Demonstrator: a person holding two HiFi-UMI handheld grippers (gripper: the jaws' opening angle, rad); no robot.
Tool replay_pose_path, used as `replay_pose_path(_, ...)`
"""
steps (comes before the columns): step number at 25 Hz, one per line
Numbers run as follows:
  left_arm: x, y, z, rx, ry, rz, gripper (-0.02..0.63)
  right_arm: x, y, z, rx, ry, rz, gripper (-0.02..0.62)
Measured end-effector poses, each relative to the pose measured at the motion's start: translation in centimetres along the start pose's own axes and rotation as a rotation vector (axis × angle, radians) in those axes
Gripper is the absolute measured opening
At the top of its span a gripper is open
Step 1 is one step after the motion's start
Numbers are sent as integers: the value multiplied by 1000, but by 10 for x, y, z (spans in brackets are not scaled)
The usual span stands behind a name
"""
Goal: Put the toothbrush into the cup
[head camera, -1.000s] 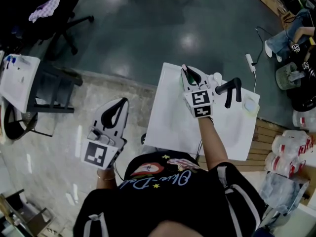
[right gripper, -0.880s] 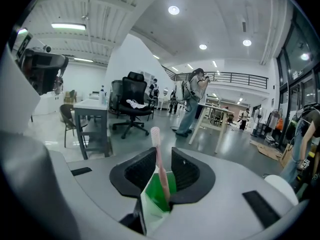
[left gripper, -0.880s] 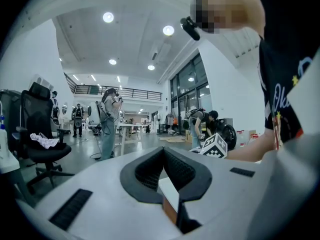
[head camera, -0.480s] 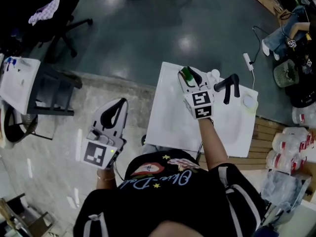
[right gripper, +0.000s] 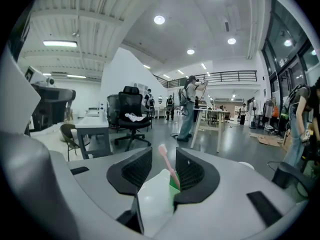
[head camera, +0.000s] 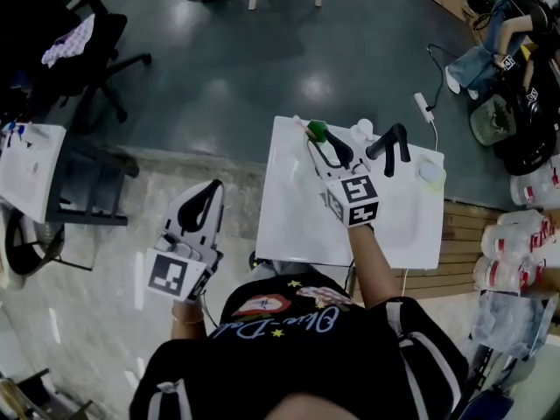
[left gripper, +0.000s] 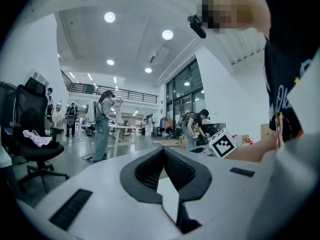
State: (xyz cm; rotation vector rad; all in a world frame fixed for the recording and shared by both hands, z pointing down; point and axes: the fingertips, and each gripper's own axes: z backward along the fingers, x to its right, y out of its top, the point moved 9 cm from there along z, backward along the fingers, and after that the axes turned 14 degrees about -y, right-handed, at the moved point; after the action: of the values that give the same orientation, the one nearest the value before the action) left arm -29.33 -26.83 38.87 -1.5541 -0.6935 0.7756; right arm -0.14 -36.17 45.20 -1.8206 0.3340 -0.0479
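Two tongs are seen in the head view: the left tongs (head camera: 210, 191) held off the bench (head camera: 289, 226), the right tongs (head camera: 320, 144) just behind the cup (head camera: 316, 129)

Left gripper view: jaws closed, nothing held

Right gripper view: the jaws, just opened wide, flank the toothbrush (right gripper: 167, 163), which stands in the cup unpressed

Release is judged in hand; a straight withdrawal without knocking it is called for

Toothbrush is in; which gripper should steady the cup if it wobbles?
Right. The right gripper is at the green cup on the white table. Its jaws have just opened, and the pink toothbrush stands free between them. The left gripper hangs shut beside the table.
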Motion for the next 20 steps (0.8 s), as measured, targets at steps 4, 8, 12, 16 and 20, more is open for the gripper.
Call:
replay_pose_path(4,4,0,-3,10,-37,3,0,-2,8,30,50,-4,-87,68)
replay_pose_path(8,11,-2,-9,-3,-108,-9,0,-4,15,67,107,-28,-158,15)
replay_pose_path(12,22,3,-21,4,-185,-59,0,-6,21,103,149,-39,-234,2)
replay_pose_path(16,38,5,-27,25,-267,-77,0,-13,29,136,182,4,-317,0)
replay_pose_path(20,49,12,-33,38,-293,-98,0,-14,41,156,216,12,-337,0)
